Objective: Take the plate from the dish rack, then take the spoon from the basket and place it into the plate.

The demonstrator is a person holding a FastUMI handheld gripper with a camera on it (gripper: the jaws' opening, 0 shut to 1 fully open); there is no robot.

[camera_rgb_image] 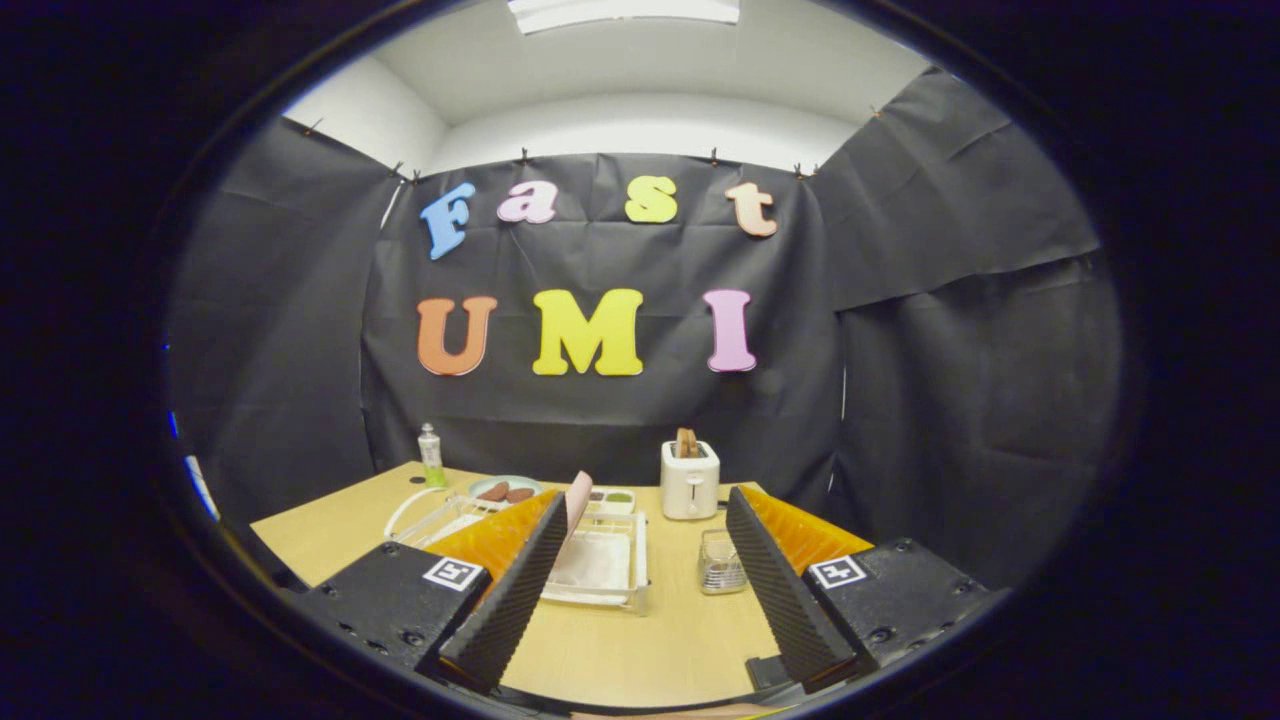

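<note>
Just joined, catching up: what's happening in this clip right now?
Nothing is grasped yet. The hand-held tongs are open above the wooden table, holding nothing. Beyond the fingers sits the white dish rack with a pinkish plate standing in it; to its right is the small wire basket. Farther back are a toaster and a bottle.

Pale wooden table [330, 540], white toaster [690, 482], white dish rack [610, 565], pinkish plate [577, 500], clear green-tinted bottle [431, 457].
</note>
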